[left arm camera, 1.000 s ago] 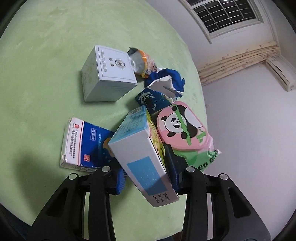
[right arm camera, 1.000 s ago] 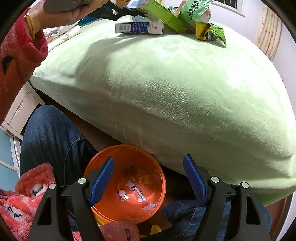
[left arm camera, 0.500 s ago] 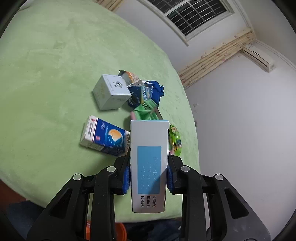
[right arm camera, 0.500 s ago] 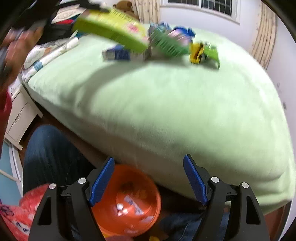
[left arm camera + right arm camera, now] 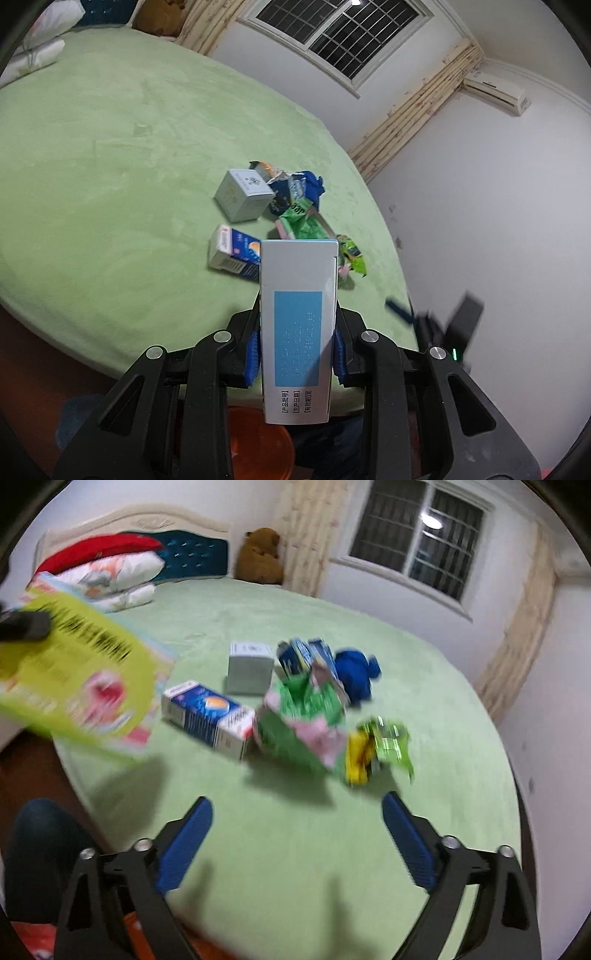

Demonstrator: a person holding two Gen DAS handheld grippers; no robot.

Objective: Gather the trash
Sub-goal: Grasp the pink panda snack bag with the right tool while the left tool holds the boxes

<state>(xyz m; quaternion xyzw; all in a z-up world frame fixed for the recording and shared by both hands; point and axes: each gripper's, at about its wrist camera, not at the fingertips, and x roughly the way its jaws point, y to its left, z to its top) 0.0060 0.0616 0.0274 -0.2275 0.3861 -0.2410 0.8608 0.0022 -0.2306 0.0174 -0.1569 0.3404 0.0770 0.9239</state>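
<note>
The bed (image 5: 110, 177) has a wide stretch of bare green cover on its left and near side; its near edge curves just beyond the left hand-held gripper (image 5: 297, 354), and an orange bin (image 5: 258, 439) shows below that edge. The trash sits in a cluster toward the bed's right side, well apart from the pillows (image 5: 110, 576) and the brown teddy bear (image 5: 260, 559) at the headboard.

The left hand-held gripper is clenched on a long carton (image 5: 297, 332), white with a pale blue panel facing the camera, lifted clear of the cover; in the right wrist view its yellow-green side (image 5: 74, 675) shows blurred at far left. On the bed, from left to right, lie a blue-and-white carton (image 5: 207, 716) on its side, a grey cube box (image 5: 249, 668) behind it, crumpled green and pink wrappers (image 5: 303, 720), a blue wrapper (image 5: 354, 675) and a yellow-green wrapper (image 5: 380, 746).

The right hand-held gripper (image 5: 295, 842) hangs over the bare cover near the cluster, jaws spread wide and holding nothing, pointing toward the wrappers.
</note>
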